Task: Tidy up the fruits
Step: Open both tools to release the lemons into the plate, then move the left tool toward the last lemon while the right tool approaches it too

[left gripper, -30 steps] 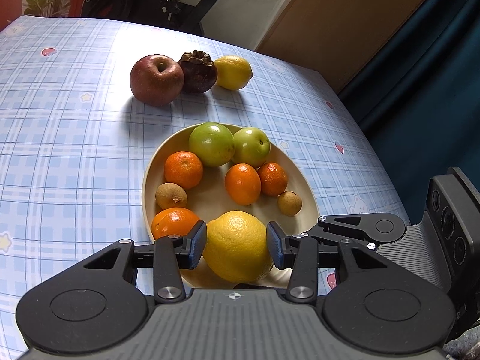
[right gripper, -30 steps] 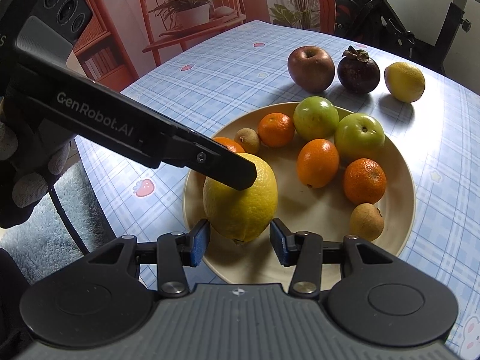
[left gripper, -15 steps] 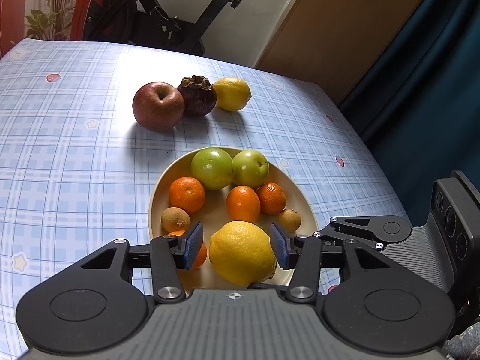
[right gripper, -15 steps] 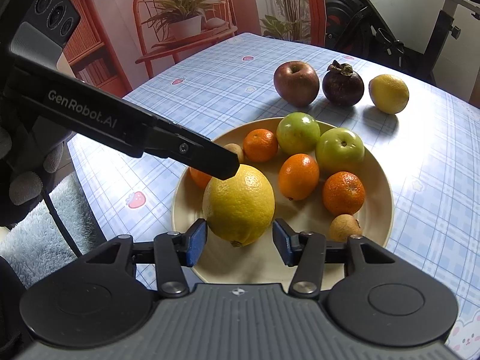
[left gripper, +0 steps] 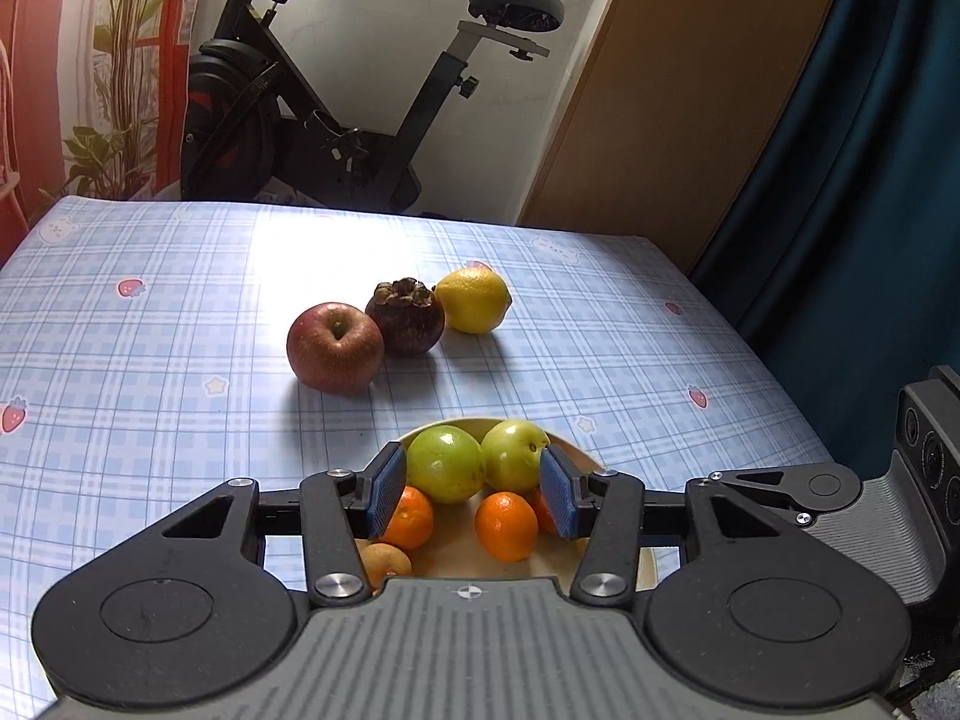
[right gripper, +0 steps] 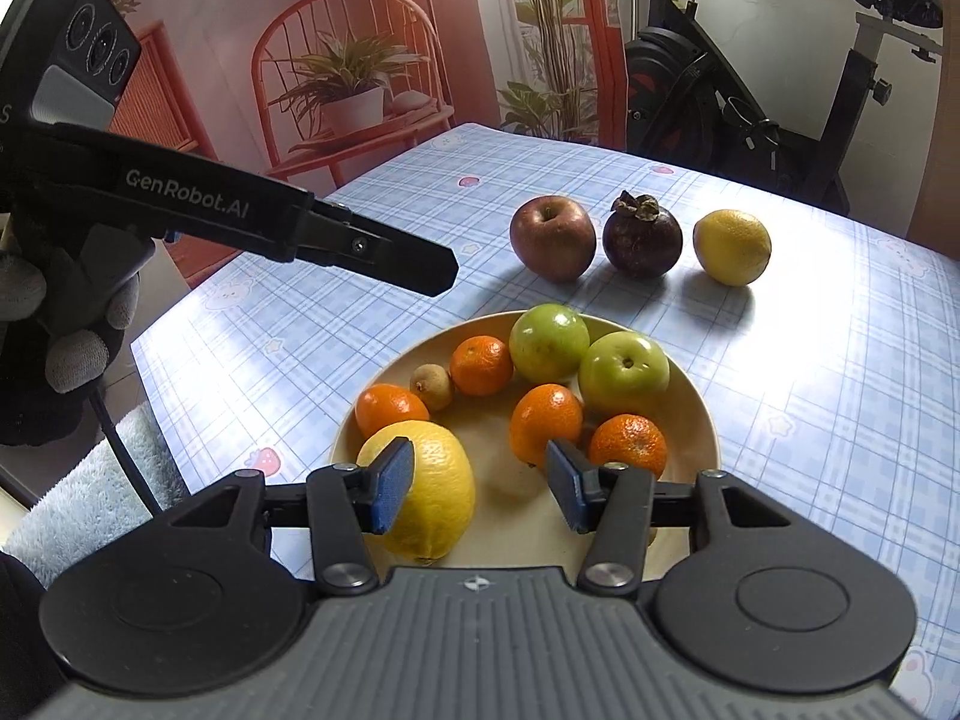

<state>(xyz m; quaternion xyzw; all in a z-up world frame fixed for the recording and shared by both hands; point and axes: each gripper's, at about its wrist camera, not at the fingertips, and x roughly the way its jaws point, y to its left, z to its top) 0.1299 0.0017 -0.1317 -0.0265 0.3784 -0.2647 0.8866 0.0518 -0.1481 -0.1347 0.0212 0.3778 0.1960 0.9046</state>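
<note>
Your left gripper [left gripper: 474, 495] and right gripper [right gripper: 480, 489] both hover with jaws apart, gripping nothing, so the large lemon [right gripper: 429, 489] rests free at the plate's [right gripper: 699, 414] seven o'clock rim. At twelve o'clock beyond the plate, the apple [right gripper: 552, 238], mangosteen [right gripper: 642, 238] and small lemon [right gripper: 732, 247] form a row; judge the crowded oranges and green apples as your obstacles.

Left claw [left gripper: 474, 492] gapes empty above plate [left gripper: 600, 567]; 2 green apples [left gripper: 445, 463] behind.

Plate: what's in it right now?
The plate holds two green apples, four mandarins, a kiwi and a large lemon. Its near edge is covered by the right claw.
</note>
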